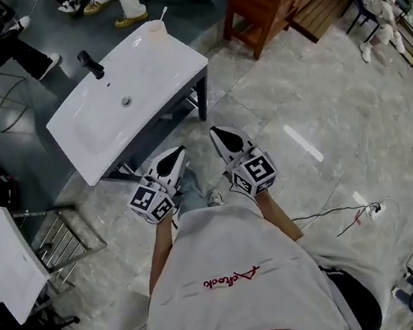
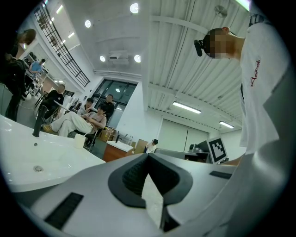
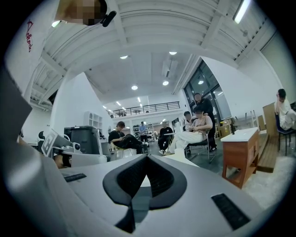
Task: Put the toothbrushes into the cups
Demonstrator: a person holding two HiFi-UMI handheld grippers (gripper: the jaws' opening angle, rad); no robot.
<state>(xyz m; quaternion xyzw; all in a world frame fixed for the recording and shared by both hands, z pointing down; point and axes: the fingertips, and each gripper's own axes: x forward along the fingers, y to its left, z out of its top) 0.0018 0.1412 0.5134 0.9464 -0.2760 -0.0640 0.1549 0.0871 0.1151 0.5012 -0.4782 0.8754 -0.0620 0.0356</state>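
Cup (image 1: 156, 28): small, pale, upright on the far right corner of the bench (image 1: 150, 67), a white washbasin top. It stands very close to the edge.
A thin pale stick (image 1: 162, 12) leans out of the cup. It is probably a toothbrush, but too small to be sure. No loose toothbrush and no second cup show on the bench.
Black faucet (image 1: 90, 64) stands at the bench's far side, left of the cup. The drain (image 1: 126, 101) is in the middle of the basin.

Left tool (image 1: 181, 150) and right tool (image 1: 215, 130) are both off the bench's near corner, close to the person's body. Both are clenched with tips together and nothing between them.

Risks, as I judge them:
- The cup looks light and sits at a corner, so a nudge from a tool could tip it or push it off onto the floor.
- A clenched tool that reaches the stick would push it rather than pick it up, so the jaws need to part first.
- A slim handle can twist or slip in the pads.
- A cable (image 1: 334, 217) lies on the floor, off the bench's near right side, and could snag a foot.
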